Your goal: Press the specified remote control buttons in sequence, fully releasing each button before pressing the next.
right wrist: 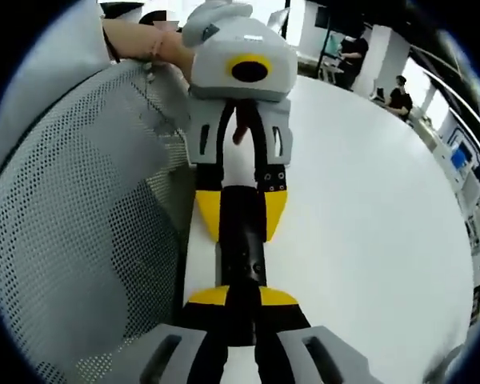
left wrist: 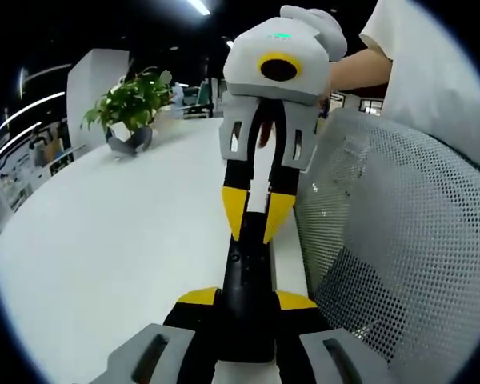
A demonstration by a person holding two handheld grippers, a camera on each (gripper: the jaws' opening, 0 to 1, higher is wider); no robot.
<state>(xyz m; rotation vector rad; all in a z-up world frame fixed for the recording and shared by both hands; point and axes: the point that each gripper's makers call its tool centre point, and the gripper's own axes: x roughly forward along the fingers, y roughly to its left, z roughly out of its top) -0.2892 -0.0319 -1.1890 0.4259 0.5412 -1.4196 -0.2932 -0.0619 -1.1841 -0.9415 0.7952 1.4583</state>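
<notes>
Both grippers grip one black remote control (left wrist: pixel 248 276) from opposite ends at the white surface's (left wrist: pixel 128 240) edge: left gripper (left wrist: pixel 246 300) clamped on one end, right gripper (right wrist: pixel 242 296) on the other, beside a mesh chair back (left wrist: pixel 400 256).

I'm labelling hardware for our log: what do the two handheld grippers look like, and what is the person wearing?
Both grippers, left gripper and right gripper, match: grey slotted bodies, black fingers with yellow tips. The opposing unit's pale housing carries a yellow-ringed dark lens. The person wears a white short sleeve.
</notes>
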